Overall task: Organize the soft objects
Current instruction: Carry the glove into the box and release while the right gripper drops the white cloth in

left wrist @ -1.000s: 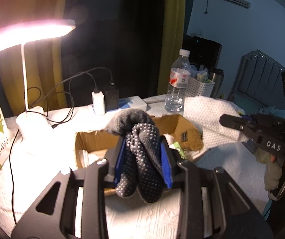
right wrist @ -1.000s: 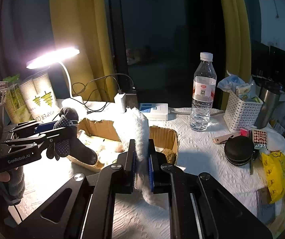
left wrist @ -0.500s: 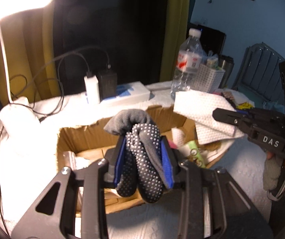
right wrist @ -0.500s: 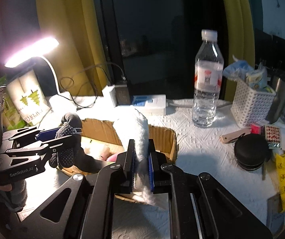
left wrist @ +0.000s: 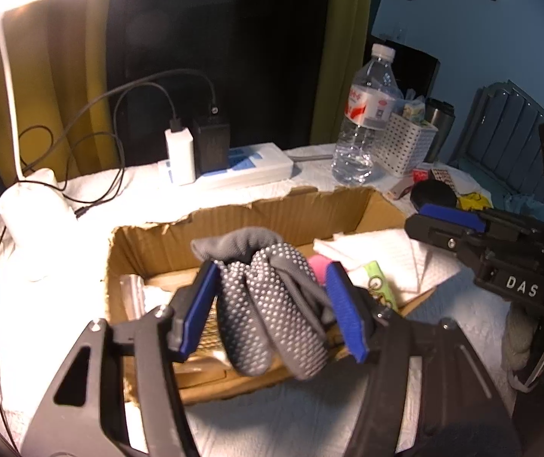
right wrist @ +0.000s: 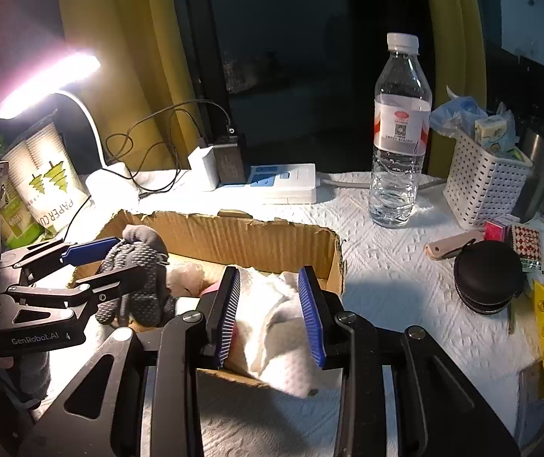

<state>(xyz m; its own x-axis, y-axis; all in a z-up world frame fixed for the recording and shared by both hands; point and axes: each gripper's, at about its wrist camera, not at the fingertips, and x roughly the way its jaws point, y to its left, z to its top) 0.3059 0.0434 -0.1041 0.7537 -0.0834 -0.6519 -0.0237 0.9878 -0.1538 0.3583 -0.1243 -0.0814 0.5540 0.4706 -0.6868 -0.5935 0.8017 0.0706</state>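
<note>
Left wrist view: both jaws spread wide over cardboard box (left wrist: 233,224).
Dotted glove (left wrist: 268,304) loose between left gripper (left wrist: 272,312) pads; white towel (right wrist: 272,320) slack between right gripper (right wrist: 272,312) pads.

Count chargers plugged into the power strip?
2: a white charger and a black charger, side by side at the left end of the power strip, behind the cardboard box.

Dotted knit glove (left wrist: 268,304), torn corrugated box (left wrist: 272,213)
</note>
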